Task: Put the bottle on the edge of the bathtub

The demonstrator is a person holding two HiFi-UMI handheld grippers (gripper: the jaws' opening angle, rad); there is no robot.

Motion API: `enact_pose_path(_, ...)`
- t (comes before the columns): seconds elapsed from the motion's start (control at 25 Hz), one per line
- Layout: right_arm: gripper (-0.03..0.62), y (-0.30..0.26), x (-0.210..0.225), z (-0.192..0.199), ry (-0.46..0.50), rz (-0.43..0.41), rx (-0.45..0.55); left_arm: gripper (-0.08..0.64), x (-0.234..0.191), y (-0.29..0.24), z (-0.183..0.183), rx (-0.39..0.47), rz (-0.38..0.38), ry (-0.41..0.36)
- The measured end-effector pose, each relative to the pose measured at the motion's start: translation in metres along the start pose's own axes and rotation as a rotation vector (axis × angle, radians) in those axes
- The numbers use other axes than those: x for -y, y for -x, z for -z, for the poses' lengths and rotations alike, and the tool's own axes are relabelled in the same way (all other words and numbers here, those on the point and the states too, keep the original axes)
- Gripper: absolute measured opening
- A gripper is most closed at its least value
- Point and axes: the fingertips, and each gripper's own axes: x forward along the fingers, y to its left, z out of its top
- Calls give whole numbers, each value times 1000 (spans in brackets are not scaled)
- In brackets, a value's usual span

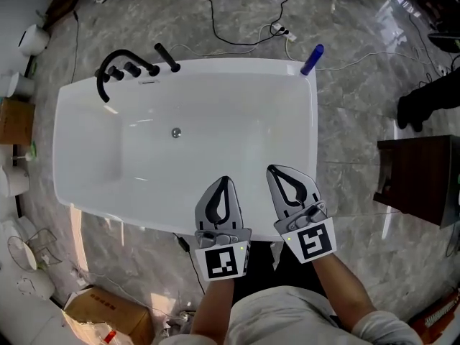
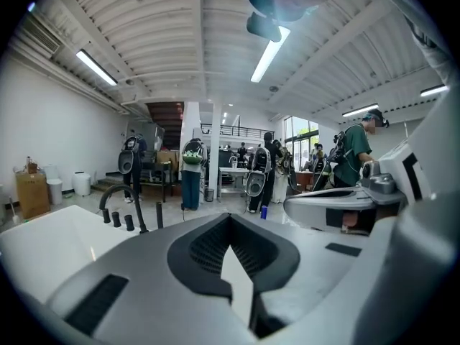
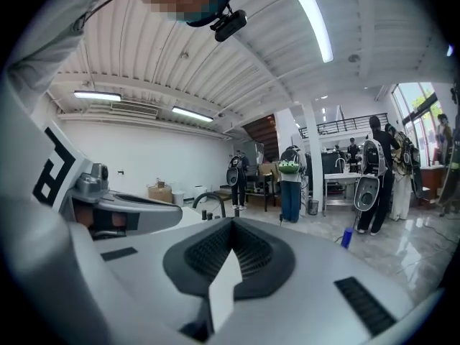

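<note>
Marble floor, white bathtub [image 1: 237, 121] at centre frame. The blue bottle [image 1: 312, 59] stands at the tub's upper-right corner, its long axis pointing toward the upper right (upright in both gripper views). The left gripper [image 1: 224, 182] and right gripper [image 1: 273, 169] are at lower centre, jaws pressed together, empty.

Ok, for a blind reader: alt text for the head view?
From above: a blue bottle stands on the far right corner of a white bathtub, a black faucet on the far left. The left tongs and right tongs, shut and empty, hover over its near rim.
</note>
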Motion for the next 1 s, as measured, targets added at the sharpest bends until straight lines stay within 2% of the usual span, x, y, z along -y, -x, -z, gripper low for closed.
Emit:
enact_pose_path(0.24,5,40,-15,-53,43,1,7,9,4,52,-37,-2,-12,-19)
enact_pose_path(0.48,6,74,-23,-101,81,-23,41,9,26,87,-72,2,-21,-25)
enact_pose_path(0.64,6,93,-24,-129,87,-28,68,9,35,104,-101,32,-48,-59)
enact_pose_path(0.8,5,111,-15,-145,97,-34,71,9,46,117,-123,72,-82,-49)
enact_pose_path(1.0,5,126,-20,-169,99,-35,140,9,51,137,-142,103,-99,-67)
